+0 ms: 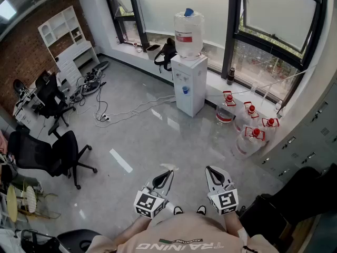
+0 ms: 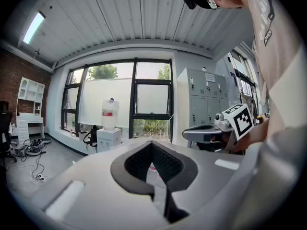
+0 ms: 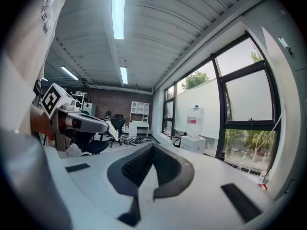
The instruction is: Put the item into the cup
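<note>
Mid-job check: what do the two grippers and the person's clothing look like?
The left gripper and right gripper are pale grey with black ribbed jaw pads; each carries a white cube of black square markers. No cables show. The person wears a beige shirt with white lettering.

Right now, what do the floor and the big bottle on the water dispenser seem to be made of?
Floor: probably polished tile or sealed concrete, grey and glossy; bright streaks of reflected light show on it. Bottle: likely translucent plastic, slightly frosted; light passes through its walls.
</note>
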Action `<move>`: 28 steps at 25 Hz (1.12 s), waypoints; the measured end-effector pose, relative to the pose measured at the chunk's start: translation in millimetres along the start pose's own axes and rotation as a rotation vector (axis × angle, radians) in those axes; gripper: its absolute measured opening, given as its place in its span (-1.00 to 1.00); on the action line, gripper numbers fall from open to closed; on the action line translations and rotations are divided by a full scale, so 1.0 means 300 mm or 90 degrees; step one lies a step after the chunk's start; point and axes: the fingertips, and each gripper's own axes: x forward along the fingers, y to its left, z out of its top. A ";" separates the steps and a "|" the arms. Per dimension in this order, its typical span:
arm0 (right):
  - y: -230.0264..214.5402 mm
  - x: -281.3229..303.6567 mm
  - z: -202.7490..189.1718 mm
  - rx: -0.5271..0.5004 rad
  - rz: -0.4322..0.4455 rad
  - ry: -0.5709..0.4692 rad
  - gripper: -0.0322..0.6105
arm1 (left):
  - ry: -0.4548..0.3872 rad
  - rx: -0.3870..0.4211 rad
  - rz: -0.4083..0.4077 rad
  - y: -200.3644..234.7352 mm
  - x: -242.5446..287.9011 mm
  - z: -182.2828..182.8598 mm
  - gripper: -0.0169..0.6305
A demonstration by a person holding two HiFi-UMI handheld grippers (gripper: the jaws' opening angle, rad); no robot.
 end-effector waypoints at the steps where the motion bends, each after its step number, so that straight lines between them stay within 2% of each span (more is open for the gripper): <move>1: -0.005 0.003 0.001 -0.002 0.002 0.001 -0.87 | 0.004 0.003 -0.002 -0.007 0.005 -0.005 -0.93; 15: -0.006 -0.015 -0.017 0.012 -0.012 0.000 -0.87 | 0.006 0.012 -0.018 -0.026 0.049 -0.014 -0.93; 19: -0.009 0.003 -0.015 0.013 -0.028 0.003 -0.87 | -0.001 0.014 -0.012 0.026 0.049 -0.005 -0.93; 28: -0.016 0.119 -0.033 0.015 -0.051 0.024 -0.87 | 0.001 -0.026 -0.009 0.153 0.037 -0.045 -0.93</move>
